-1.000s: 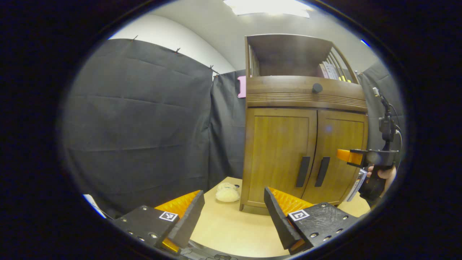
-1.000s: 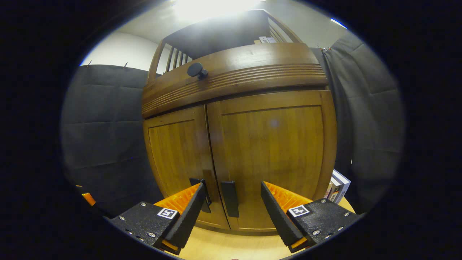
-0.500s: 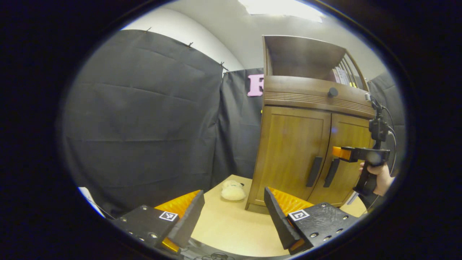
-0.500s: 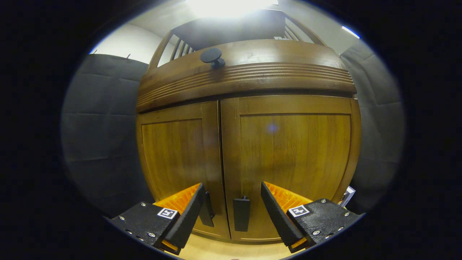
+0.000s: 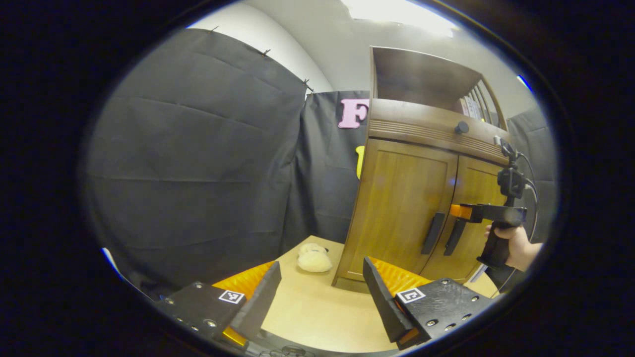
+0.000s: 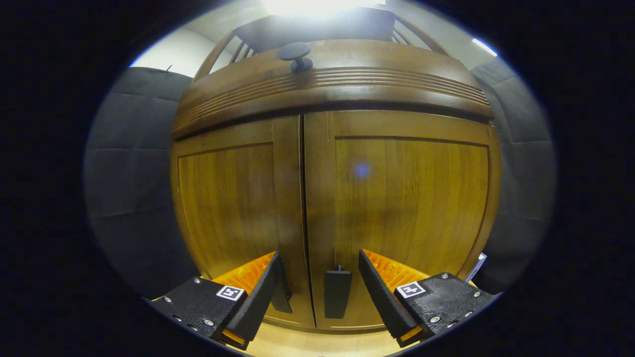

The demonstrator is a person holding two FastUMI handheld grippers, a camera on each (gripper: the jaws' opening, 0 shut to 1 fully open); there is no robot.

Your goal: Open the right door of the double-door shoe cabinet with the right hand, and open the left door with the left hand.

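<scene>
Black cloth backs a tan tabletop (image 5: 317,312) bearing the shoe cabinet (image 5: 412,198), both doors closed. Right gripper (image 6: 317,290) gapes wide, empty, its 2 fingers flanking the right door's handle (image 6: 337,293) without touching. Left gripper (image 5: 321,297), wide open and empty, hovers well apart from the left door (image 5: 397,208).

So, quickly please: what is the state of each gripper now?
Left gripper: open, holding nothing, back from the cabinet.
Right gripper: open, its fingers either side of the right door handle, not clamped.
</scene>
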